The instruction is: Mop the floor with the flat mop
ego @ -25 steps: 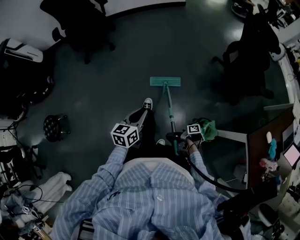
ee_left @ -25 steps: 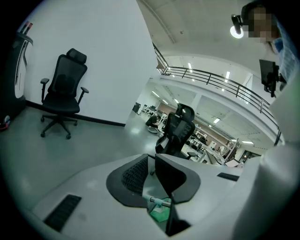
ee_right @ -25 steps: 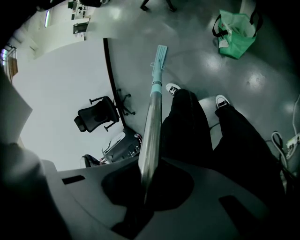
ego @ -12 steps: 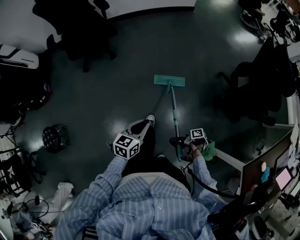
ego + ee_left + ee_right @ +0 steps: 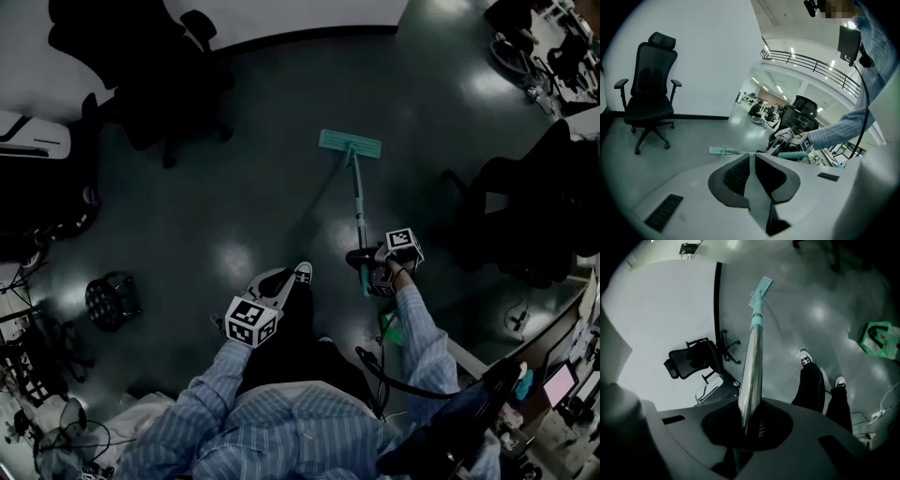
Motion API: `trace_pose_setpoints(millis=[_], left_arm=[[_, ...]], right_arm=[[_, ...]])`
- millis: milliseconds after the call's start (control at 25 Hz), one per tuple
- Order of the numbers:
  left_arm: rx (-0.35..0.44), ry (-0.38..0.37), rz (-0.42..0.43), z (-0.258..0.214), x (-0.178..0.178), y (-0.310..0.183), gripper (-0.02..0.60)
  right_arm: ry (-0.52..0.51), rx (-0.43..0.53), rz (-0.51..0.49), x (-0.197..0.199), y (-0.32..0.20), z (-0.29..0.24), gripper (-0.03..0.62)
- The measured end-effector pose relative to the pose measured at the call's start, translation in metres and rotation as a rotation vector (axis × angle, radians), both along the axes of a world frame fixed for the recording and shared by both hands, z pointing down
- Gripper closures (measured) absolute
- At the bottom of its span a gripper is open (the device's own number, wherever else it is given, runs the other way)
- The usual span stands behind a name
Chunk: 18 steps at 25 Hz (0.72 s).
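Note:
The flat mop has a teal head (image 5: 350, 142) flat on the dark floor ahead of me, and a slim handle (image 5: 359, 211) slanting back to my right gripper (image 5: 366, 267), which is shut on the handle's lower end. In the right gripper view the metal handle (image 5: 753, 357) runs out of the jaws of the right gripper (image 5: 749, 420) to the mop head (image 5: 761, 289). My left gripper (image 5: 278, 281) hangs over my left leg, shut with nothing in it. In the left gripper view the left gripper (image 5: 751, 157) has its jaws pressed together, with the mop head (image 5: 723, 150) beyond them.
Black office chairs stand at the upper left (image 5: 159, 84) and at the right (image 5: 534, 216). A round black stool (image 5: 112, 300) is at the left. A green bag (image 5: 389, 328) lies by my right arm. The white wall's dark baseboard (image 5: 300, 36) runs along the top.
I have stepped forward, with the mop head pushed farther ahead and to the right. The green bag has dropped back beside my right arm. Both grippers keep their state.

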<state>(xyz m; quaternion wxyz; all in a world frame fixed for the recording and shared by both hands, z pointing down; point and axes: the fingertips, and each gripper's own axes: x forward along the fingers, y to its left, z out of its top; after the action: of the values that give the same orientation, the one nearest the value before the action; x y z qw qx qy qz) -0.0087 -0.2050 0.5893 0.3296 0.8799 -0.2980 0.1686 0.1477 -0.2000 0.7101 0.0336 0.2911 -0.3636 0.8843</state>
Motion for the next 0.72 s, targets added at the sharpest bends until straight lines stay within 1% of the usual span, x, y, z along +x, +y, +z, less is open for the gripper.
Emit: trace_pose_setpoints(millis=[120,320,440,560,640,680,720], left_arm=[[-0.009,0.004,-0.044,0.005,-0.003,-0.027,0.551],[-0.045,0.000,-0.107,0.016,-0.018,-0.053,0.551],[-0.077,0.002,-0.131,0.029,-0.029,-0.058,0.551],[-0.105,-0.002,-0.147,0.040,-0.033,-0.053,0.551],[-0.119,-0.006,-0.154,0.045,-0.035,-0.050,0.551],[-0.125,-0.006,-0.156,0.046,-0.036,-0.050,0.551],[-0.129,-0.005,-0.158,0.047,-0.035,-0.050,0.551]], right_arm=[[0.034,0.002,-0.030,0.018,-0.058,0.009,0.565],[0.051,0.014,0.013,0.038,-0.150,0.014,0.565],[0.086,0.029,0.018,0.049,-0.197,0.022,0.565],[0.151,0.046,0.015,0.064,-0.230,0.029,0.565],[0.198,0.043,-0.020,0.070,-0.240,0.034,0.566],[0.228,0.038,-0.063,0.072,-0.240,0.038,0.566],[0.265,0.030,-0.127,0.074,-0.237,0.044,0.566]])
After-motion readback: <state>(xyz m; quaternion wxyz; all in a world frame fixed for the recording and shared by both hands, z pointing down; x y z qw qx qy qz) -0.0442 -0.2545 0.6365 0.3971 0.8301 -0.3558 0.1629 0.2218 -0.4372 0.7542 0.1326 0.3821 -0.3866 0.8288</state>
